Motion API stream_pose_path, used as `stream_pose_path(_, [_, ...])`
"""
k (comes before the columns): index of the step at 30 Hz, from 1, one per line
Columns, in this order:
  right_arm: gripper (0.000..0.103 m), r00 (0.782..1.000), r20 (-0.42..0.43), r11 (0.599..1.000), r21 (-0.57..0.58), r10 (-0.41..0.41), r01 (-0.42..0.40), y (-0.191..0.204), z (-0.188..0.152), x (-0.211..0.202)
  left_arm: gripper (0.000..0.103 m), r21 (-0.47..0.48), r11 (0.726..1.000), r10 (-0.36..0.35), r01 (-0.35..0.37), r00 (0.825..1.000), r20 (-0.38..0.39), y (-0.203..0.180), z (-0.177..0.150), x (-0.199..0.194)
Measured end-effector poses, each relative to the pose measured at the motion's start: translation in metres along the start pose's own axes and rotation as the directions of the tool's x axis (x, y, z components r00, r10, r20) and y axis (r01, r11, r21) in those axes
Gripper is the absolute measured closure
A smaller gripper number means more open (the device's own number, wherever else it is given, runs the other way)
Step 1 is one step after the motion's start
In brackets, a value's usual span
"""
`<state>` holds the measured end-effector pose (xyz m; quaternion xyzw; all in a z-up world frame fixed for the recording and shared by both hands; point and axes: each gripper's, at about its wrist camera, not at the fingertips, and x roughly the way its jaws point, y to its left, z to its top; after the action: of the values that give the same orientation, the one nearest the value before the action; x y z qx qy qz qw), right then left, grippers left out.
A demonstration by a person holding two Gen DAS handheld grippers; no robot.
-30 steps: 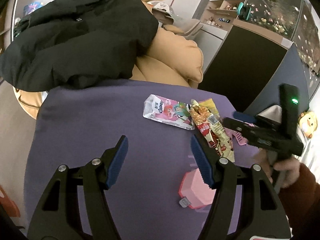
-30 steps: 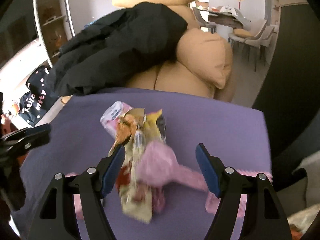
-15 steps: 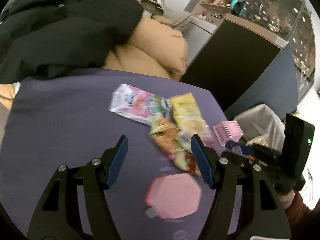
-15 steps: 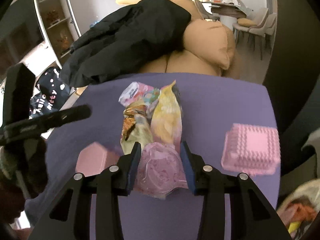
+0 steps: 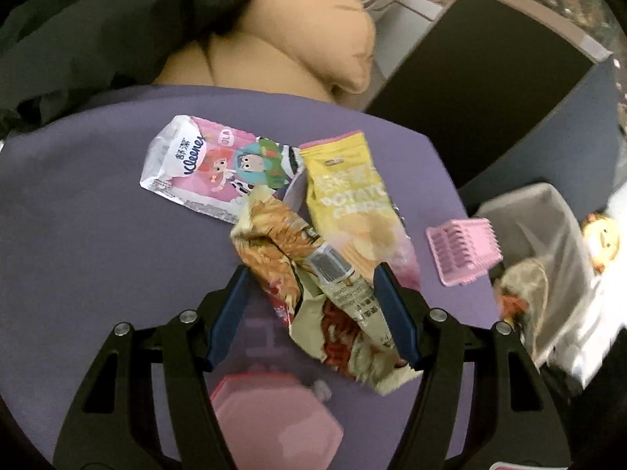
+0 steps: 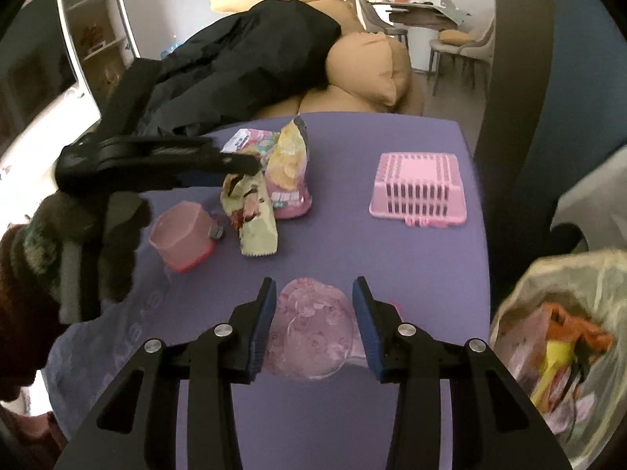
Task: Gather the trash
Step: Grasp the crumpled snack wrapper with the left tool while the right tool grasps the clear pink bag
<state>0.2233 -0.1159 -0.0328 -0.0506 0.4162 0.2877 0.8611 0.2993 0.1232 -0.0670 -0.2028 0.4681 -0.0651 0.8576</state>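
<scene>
My left gripper [image 5: 313, 309] is open and straddles a crumpled beige and red snack wrapper [image 5: 313, 286] on the purple table [image 5: 98, 215]. A yellow potato chip bag [image 5: 352, 196] and a pink Kleenex pack [image 5: 211, 168] lie just beyond it. My right gripper [image 6: 315, 325] is shut on a clear pink crumpled wrapper [image 6: 309, 333] and holds it above the table's near edge. The right wrist view shows the left gripper [image 6: 250, 166] over the snack wrapper [image 6: 254, 211]. A trash bag [image 6: 564, 325] with trash in it hangs open at the right.
A pink slatted basket [image 6: 419, 184] stands upside down on the right of the table. A pink hexagonal container [image 6: 182, 235] sits left of the wrappers. A black coat [image 6: 243, 66] lies over tan cushions [image 6: 368, 66] behind the table. A dark cabinet [image 5: 470, 90] stands at the right.
My left gripper has moved forward and now straddles the snack wrapper. My right gripper closed on the clear pink wrapper and pulled it back toward the near edge.
</scene>
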Motion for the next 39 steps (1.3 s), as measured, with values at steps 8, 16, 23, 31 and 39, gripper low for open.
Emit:
stream_pose_path(8, [0.064,1.000,0.018,1.000,-0.002,-0.009,0.009,-0.001,-0.013,-0.009,0.063,0.012,1.000,-0.001,0.000,0.999,0.032,-0.007,-0.007,-0.011])
stream_pose_path(16, [0.064,0.998,0.056,1.000,-0.021,-0.009,0.010,0.006,-0.014,-0.022,0.065,0.073,0.997,-0.015,0.003,0.986,0.166,-0.021,-0.017,-0.075])
stream_pose_path(23, [0.064,0.992,0.124,0.996,-0.074,-0.032,0.042,0.017,-0.010,-0.047,0.065,0.169,0.983,0.020,-0.070,0.960,0.279,-0.052,-0.025,-0.121])
stream_pose_path(31, [0.065,0.964,0.240,0.985,-0.097,-0.118,0.144,0.006,-0.009,-0.104,0.064,0.263,0.963,-0.030,-0.065,0.939,0.342,-0.102,-0.045,-0.155])
stream_pose_path(39, [0.065,0.914,0.328,0.962,-0.049,-0.237,0.267,-0.037,-0.014,-0.167,0.064,0.376,0.926,-0.119,-0.024,0.929,0.351,-0.170,-0.063,-0.163])
